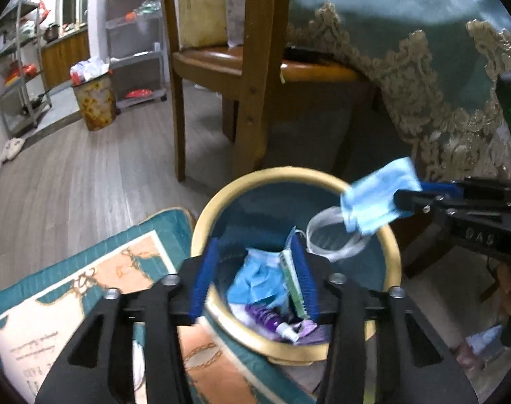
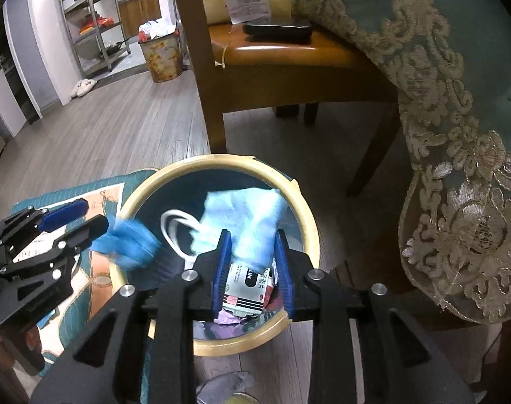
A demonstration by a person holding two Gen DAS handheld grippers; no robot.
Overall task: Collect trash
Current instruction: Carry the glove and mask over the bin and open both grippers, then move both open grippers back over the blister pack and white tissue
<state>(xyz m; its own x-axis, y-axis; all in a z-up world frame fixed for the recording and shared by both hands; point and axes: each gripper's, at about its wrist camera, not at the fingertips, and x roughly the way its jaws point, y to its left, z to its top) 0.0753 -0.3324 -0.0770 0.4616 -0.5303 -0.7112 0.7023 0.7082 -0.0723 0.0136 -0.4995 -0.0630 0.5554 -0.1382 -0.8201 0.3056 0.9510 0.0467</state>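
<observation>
A round bin with a cream rim [image 1: 395, 262] [image 2: 309, 222] stands on the floor and holds blue masks, a purple tube [image 1: 268, 320] and a printed packet [image 2: 245, 286]. My left gripper [image 1: 253, 277] is open above the bin; a blurred blue mask [image 2: 131, 242] drops from it. It shows at the left of the right wrist view [image 2: 77, 219]. My right gripper [image 2: 252, 262] is shut on a light blue mask [image 2: 252, 215] over the bin, its white ear loop [image 2: 178, 232] hanging. It shows in the left wrist view [image 1: 406, 198] with the mask [image 1: 376, 202].
A wooden chair [image 1: 248, 67] [image 2: 289, 57] with a black object [image 2: 277, 30] on its seat stands behind the bin. A teal lace-edged tablecloth [image 1: 423, 84] [image 2: 457, 134] hangs at right. A teal and peach mat [image 1: 70, 303] lies left. A second full bin [image 1: 94, 101] and metal shelves [image 1: 16, 67] stand far left.
</observation>
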